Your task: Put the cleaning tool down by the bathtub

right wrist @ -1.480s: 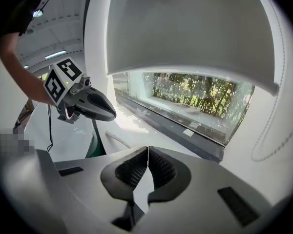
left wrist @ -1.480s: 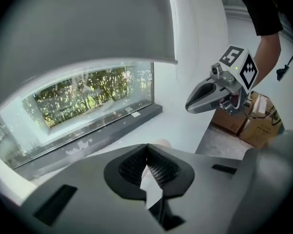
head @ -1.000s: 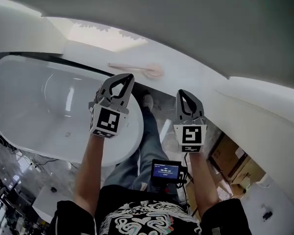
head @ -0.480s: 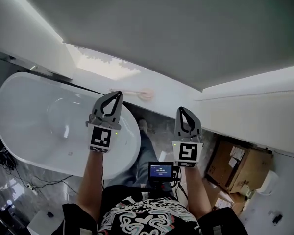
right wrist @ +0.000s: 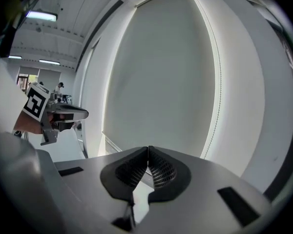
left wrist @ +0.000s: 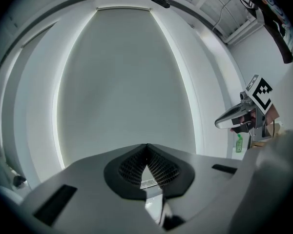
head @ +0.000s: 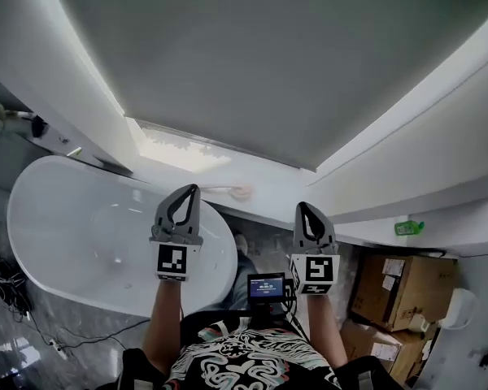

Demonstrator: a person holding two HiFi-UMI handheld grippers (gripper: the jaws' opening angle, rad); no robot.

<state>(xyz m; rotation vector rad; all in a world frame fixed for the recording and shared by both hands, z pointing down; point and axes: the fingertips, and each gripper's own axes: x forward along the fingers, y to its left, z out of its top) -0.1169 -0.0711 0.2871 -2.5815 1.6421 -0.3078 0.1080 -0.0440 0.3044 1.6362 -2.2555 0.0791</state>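
Cleaning tool (head: 232, 191) on ledge (head: 159, 171) by tub (head: 73, 226), step looks done. L claw (head: 190, 190) & R claw (head: 303, 208) clenched, empty. Next: prob nothing.

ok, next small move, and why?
Probably just lower both grippers to rest; the job looks done. The brush lies on the ledge beside the tub, and the left gripper and right gripper are shut with nothing between their jaws.
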